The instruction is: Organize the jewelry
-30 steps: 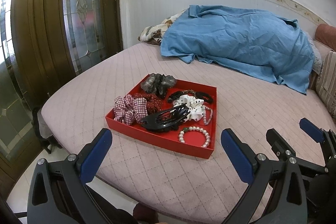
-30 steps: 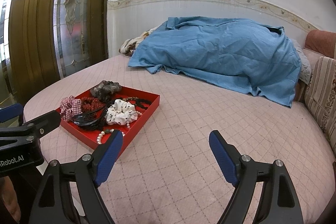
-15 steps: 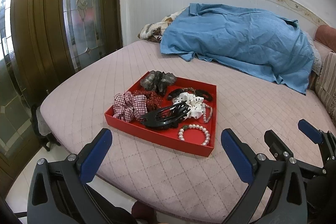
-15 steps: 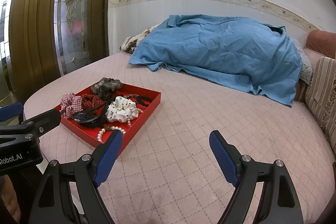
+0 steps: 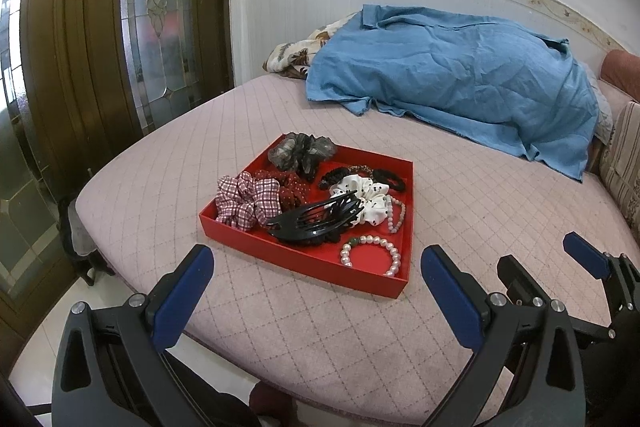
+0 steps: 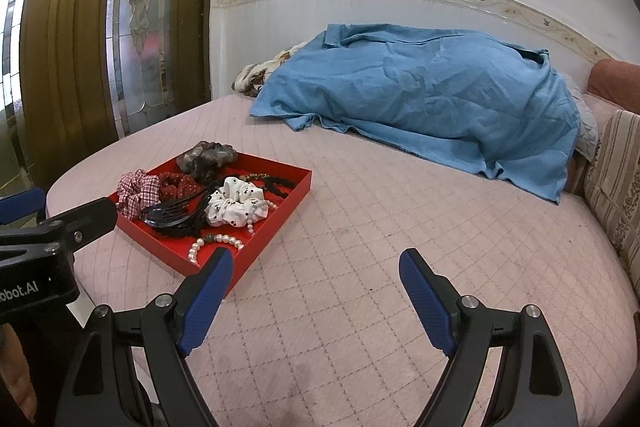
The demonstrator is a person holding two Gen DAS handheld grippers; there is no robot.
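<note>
A red tray (image 5: 304,261) (image 6: 288,205) lies on the pink quilted bed. It holds a plaid scrunchie (image 5: 246,197), a dark red dotted scrunchie (image 5: 290,189), a grey scrunchie (image 5: 302,153), a white dotted scrunchie (image 5: 366,199) (image 6: 236,201), a black hair claw (image 5: 316,219) (image 6: 172,213), a black hair tie (image 5: 390,177) and a pearl bracelet (image 5: 372,253) (image 6: 216,241). My left gripper (image 5: 316,293) is open and empty, in front of the tray's near edge. My right gripper (image 6: 316,297) is open and empty, to the right of the tray.
A blue blanket (image 5: 460,87) (image 6: 432,107) covers a heap at the back of the bed. Striped cushions (image 6: 616,179) line the right side. A wood-and-glass door (image 5: 100,47) stands at the left, beyond the bed's edge. The floor (image 5: 60,315) shows below the bed's near edge.
Both grippers have drifted slightly, so the tray sits a little higher in both views. Both stay open and empty. Nothing in the tray has moved.
</note>
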